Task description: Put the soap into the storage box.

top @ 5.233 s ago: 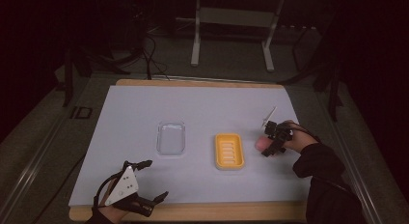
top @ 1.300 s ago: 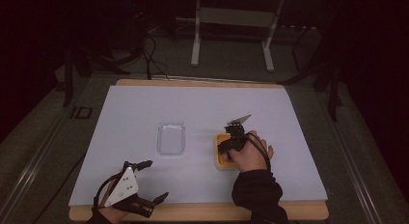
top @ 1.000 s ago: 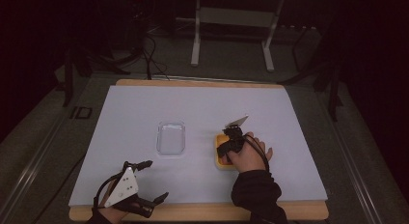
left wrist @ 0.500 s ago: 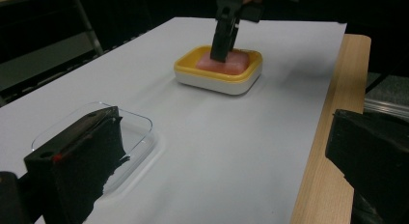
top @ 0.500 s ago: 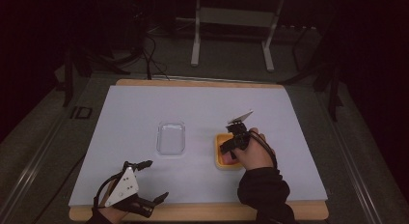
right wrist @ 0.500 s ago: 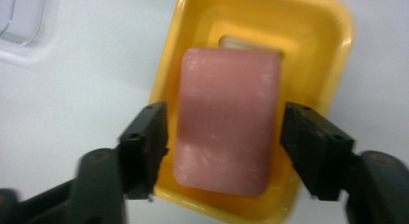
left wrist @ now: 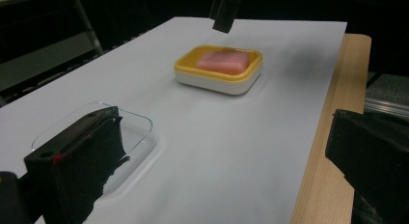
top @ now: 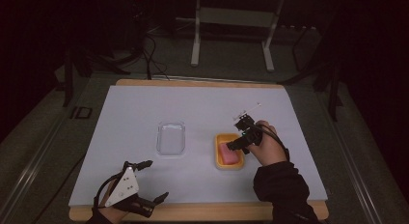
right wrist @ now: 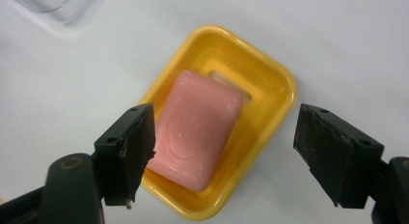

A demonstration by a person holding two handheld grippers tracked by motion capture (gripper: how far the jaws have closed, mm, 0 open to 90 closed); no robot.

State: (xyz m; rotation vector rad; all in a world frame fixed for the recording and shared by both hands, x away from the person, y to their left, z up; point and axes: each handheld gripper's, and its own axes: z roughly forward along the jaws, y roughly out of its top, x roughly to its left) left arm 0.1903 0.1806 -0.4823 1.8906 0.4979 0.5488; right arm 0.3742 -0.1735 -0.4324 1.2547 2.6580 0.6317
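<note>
While both grippers gape wide and empty, the right gripper point(right wrist: 222, 156) hangs above the pink soap point(right wrist: 195, 132).

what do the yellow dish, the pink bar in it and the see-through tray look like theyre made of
Yellow dish: looks like glossy moulded plastic, smooth with a soft shine, on a white base.
Pink bar: probably soap, matte and waxy, with a faint pressed mark on top.
See-through tray: clear plastic by the look, though glass can't be ruled out; the white sheet shows through it.

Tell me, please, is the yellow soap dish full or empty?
Full: a pink soap bar lies inside the yellow soap dish.
</note>
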